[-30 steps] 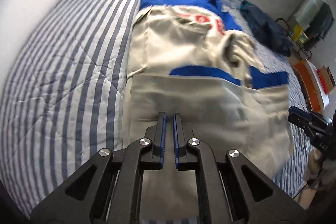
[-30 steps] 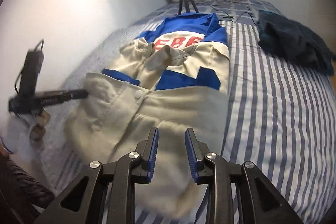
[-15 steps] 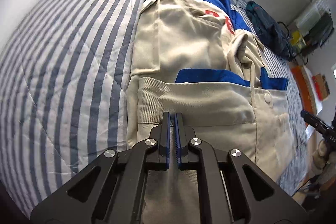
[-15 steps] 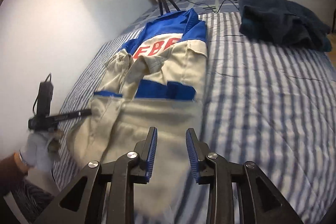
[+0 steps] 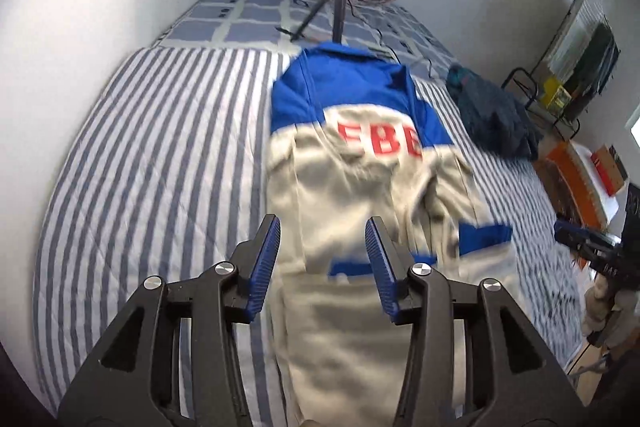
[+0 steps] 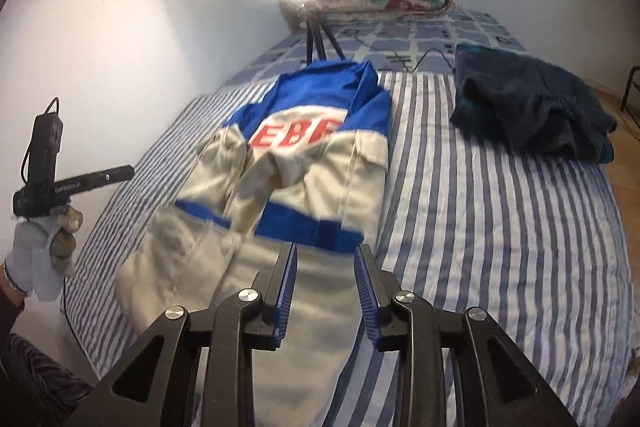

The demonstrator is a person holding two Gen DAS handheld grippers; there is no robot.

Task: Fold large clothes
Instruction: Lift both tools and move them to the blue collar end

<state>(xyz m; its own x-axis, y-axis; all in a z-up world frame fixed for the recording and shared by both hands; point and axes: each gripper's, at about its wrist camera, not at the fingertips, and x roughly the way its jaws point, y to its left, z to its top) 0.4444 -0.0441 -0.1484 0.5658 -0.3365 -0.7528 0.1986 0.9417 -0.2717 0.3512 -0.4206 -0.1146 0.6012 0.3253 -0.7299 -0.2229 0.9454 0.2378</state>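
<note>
Lying narrowed on the bed, the jacket has sleeves folded in (crosswise folds remain); left tool opening, empty, right tool parted, gripping nothing.

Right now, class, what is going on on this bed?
A person holding a gripper in each hand is folding a beige and blue jacket with red lettering on a striped bed. The left gripper is opening with no cloth between its pads; the right gripper is open above the hem. A dark garment lies aside.
</note>
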